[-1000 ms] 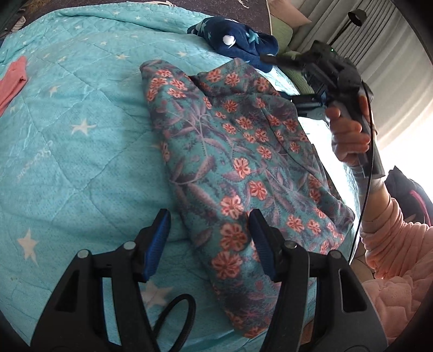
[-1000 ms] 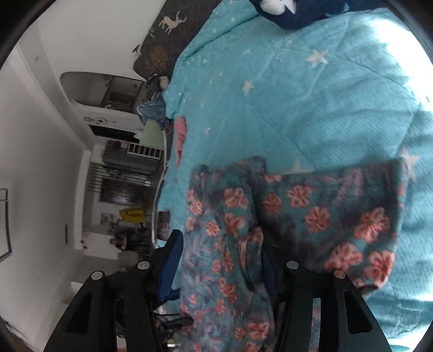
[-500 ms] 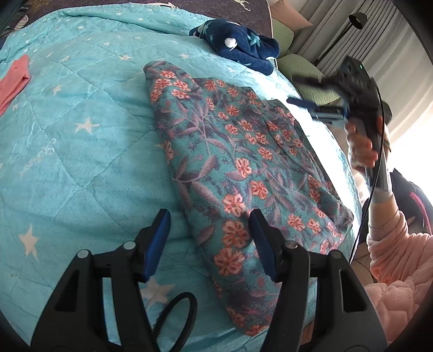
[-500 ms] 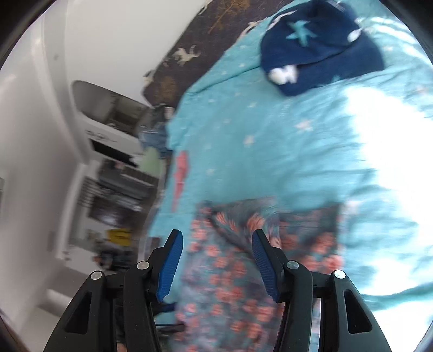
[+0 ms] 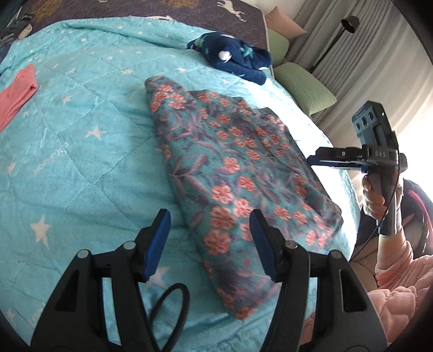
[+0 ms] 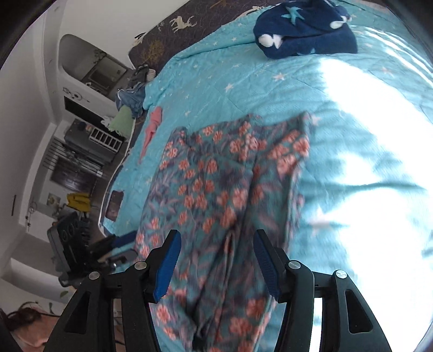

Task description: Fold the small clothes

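At the far left of the left wrist view, a coral-pink garment [image 5: 16, 95] is laid flat on the turquoise star-printed quilt [image 5: 81, 140] that covers the bed. Toward the middle, the left gripper [image 5: 209, 238] is held above the quilt with its jaws released; nothing is clamped between the blue pads [image 5: 159, 238], and the near edge of the floral garment [image 5: 232, 173] is seen between them, below. The floral garment is spread on the quilt, folded lengthwise, and narrows toward the near end. Beyond it, near the dark deer-printed headboard panel [image 5: 162, 8], a navy star-patterned garment [image 5: 232, 55] is bunched. Green pillows [image 5: 303, 86] are placed beside the bed's right edge. At the far right, the right gripper [image 5: 314, 160] is held by a hand [image 5: 374, 200] in a pink sleeve [image 5: 397, 268], off the garment's right edge and clear of the cloth. In the right wrist view, the right gripper's [image 6: 216, 260] jaws are shown released, with only blurred floral fabric beneath them.
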A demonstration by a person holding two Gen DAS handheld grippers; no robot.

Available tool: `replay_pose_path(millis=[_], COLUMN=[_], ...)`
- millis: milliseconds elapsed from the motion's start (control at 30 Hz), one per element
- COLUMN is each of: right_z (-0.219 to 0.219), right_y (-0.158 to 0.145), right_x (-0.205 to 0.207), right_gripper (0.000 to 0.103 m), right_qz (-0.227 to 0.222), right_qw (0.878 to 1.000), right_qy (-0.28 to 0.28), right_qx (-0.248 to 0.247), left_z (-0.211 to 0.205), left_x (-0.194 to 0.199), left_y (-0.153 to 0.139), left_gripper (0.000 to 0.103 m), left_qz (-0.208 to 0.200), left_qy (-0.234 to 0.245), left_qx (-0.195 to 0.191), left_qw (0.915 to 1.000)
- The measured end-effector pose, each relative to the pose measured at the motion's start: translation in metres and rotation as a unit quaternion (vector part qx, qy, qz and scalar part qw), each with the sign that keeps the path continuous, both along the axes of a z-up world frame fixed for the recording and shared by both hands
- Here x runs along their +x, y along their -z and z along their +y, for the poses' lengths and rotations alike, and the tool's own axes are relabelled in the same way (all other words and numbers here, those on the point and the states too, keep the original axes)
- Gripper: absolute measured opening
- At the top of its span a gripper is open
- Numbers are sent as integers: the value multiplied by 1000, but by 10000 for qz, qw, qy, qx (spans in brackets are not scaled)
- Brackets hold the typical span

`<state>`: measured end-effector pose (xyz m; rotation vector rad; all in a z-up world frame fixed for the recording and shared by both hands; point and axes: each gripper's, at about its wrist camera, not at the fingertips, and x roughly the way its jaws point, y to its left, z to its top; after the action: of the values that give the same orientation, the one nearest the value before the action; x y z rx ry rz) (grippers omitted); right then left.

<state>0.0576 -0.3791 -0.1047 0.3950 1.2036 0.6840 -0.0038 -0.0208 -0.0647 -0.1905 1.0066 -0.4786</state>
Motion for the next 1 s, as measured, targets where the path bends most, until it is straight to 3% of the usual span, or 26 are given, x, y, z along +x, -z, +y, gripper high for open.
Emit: replay_pose_path(millis=[333,500,567,667,800,833,900,1000], right_z=[-23,-25,-29,-40,-53,-56,-60,-64], right_y=[-12,-11,-9,-9,-12,-12,-14,-12], right_x=[-62,-96,-105,-113,-117,-117,-112,-98], right_gripper=[58,60,60,60,60,60,60,61], right_qz=[-98,-144,-141,-130,-169,-170,-170,-95], right_qw=[9985,9987,9984,9969,9949,9945,9941,9946], right_qy=[388,367,442,610,778,803,834,752], right_qx=[386,334,334,474,625,651,677,713], left_z=[-48,-97,-125,-155,-177,-178,-176,-157], left_x=[-42,-54,-56,-55,-47,-45,-40,-31], left_y=[-35,-28,-23,-16,-6,-5,-4,-7], left_gripper=[62,62,62,62,61,60,36,15], left_qz=[-509,-531,-635,-751,-784,-812,-851,-655], left_qy=[935,1594,1864,2106,2117,2102,1918,1722], left_qx=[49,229,478,740,1006,1054,1110,614], left_qw=[9943,9855,9792,9719,9690,9685,9714,9810])
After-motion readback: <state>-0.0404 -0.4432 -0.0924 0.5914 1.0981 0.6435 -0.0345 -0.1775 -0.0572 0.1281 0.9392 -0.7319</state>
